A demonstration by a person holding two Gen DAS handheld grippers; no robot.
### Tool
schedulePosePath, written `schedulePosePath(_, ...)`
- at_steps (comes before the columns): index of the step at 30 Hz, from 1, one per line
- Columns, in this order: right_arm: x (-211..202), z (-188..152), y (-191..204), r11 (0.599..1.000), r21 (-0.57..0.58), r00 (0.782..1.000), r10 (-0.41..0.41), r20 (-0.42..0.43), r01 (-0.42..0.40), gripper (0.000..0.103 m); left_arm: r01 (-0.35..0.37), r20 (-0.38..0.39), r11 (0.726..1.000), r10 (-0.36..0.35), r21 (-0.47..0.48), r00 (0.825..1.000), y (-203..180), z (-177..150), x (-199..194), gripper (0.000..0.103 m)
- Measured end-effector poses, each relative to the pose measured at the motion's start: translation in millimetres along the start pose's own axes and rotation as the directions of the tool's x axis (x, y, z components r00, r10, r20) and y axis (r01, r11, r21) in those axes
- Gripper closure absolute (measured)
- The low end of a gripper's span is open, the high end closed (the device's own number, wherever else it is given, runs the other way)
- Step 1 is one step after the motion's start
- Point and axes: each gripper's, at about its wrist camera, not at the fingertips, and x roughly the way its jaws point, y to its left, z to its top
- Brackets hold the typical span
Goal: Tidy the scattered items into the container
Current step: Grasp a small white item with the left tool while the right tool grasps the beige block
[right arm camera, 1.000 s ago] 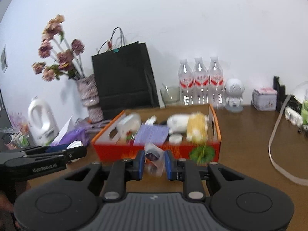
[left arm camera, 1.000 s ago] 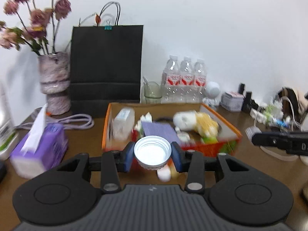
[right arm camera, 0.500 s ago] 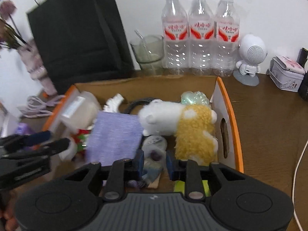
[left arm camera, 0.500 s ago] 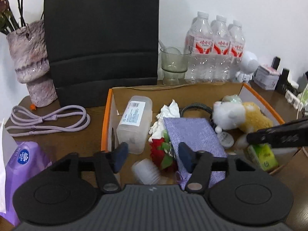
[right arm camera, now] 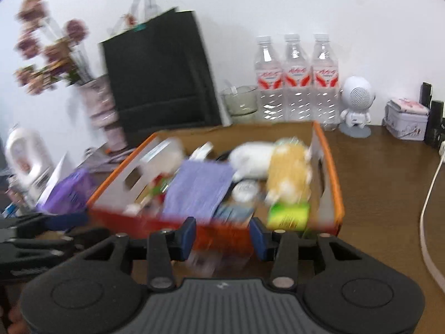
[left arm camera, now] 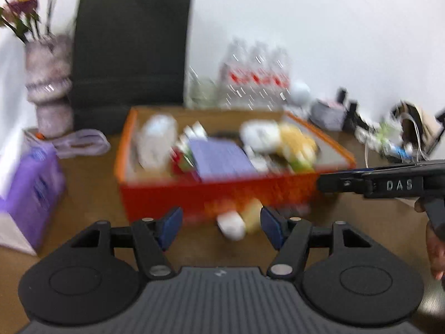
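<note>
Both our grippers are spread wide with nothing in them: left gripper (left arm camera: pixel 221 224) and right gripper (right arm camera: pixel 222 240) sit just in front of the orange cardboard box (right arm camera: pixel 338 194). It's stuffed with a purple cloth (right arm camera: pixel 198 189) and a yellow-white plush (right arm camera: pixel 287 171). Small blurry white and yellow bits (left arm camera: pixel 236 222) lie on the brown table (left arm camera: pixel 89 194) by its front wall.

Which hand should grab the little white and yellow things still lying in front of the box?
Probably the left. The left gripper is open, with the white and yellow things right between its fingers, on the table before the orange box. The right gripper is also open, but off to the side.
</note>
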Motion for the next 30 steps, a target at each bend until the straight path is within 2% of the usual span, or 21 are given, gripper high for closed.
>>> schedulePosePath(3,12,-31,8,1.000,-0.010,1.000,0.012,-0.026,-0.012,0.062,-0.013,-0.055,1.000,0.013,-0.015,0.998,-4,-4,29,0.045)
schedulePosePath(6,20,-47,8,1.000,0.022,0.999,0.003,-0.034,-0.002,0.062,-0.023,-0.058,0.998,0.020,-0.054,0.998,0,-1,43,0.046)
schedulePosePath(10,18,-55,7,1.000,0.027,1.000,0.017,-0.014,-0.017,0.062,0.018,-0.061,0.996,-0.023,-0.091,0.998,5,5,55,0.044)
schedulePosePath(12,19,-54,10,1.000,0.012,1.000,0.024,-0.007,-0.024,0.062,0.029,-0.060,0.996,-0.034,-0.083,0.998,3,5,59,0.050)
schedulePosePath(14,19,-50,11,0.998,0.019,0.999,0.052,0.011,-0.052,0.062,0.046,-0.064,0.997,-0.050,-0.064,0.997,-3,4,59,0.073)
schedulePosePath(18,27,-44,13,0.995,0.040,0.996,0.086,0.016,-0.087,0.062,0.024,-0.063,0.999,-0.026,-0.023,0.998,-8,-4,53,0.075)
schedulePosePath(24,41,-34,17,0.992,0.067,0.994,0.105,0.003,-0.105,0.062,-0.011,-0.072,0.998,0.006,-0.069,0.997,8,-19,21,0.075)
schedulePosePath(27,52,-33,32,0.995,-0.004,0.995,0.099,-0.013,-0.100,0.062,-0.023,-0.056,0.995,0.017,-0.094,0.998,16,-29,0,0.075)
schedulePosePath(30,60,-35,51,0.983,-0.182,0.999,0.035,0.007,-0.033,0.063,-0.034,-0.059,0.993,0.028,-0.113,0.998,22,-39,-10,0.075)
